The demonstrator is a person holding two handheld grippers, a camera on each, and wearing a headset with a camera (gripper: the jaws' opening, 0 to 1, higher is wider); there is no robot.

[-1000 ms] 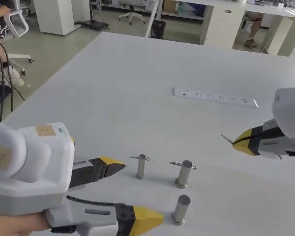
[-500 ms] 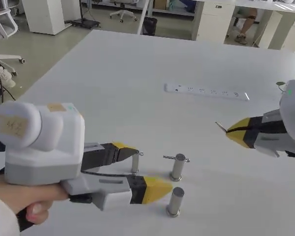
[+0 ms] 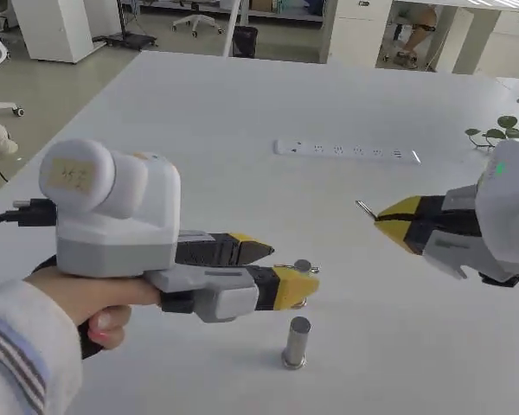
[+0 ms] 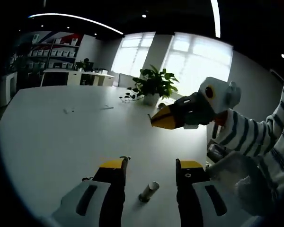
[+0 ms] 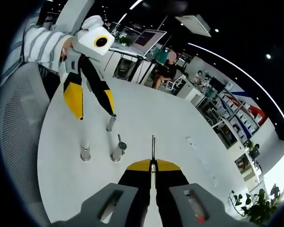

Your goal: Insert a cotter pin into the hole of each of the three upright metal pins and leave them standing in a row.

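Observation:
Three upright metal pins stand on the white table (image 3: 199, 130). The nearest pin (image 3: 296, 341) is bare. A second pin (image 3: 303, 266) with a cotter pin through it peeks out behind my left gripper (image 3: 281, 268), which is open and covers the third pin. In the left gripper view the bare pin (image 4: 149, 191) stands low between the open jaws of the left gripper (image 4: 151, 165). My right gripper (image 3: 389, 216) hovers to the right, shut on a cotter pin (image 3: 363, 207) that sticks out of its tip. The right gripper view has that cotter pin (image 5: 153, 146) and all three pins: (image 5: 85, 152), (image 5: 117, 151), (image 5: 111, 123).
A white power strip (image 3: 342, 151) lies farther back on the table. A potted plant (image 3: 502, 130) stands at the far right. Beyond the table's far edge are office chairs and cabinets. A striped sleeve (image 3: 17, 363) holds the left gripper.
My left gripper has moved forward and right over the pins and now hides the leftmost one. The right gripper, still holding the cotter pin, has drifted a little left.

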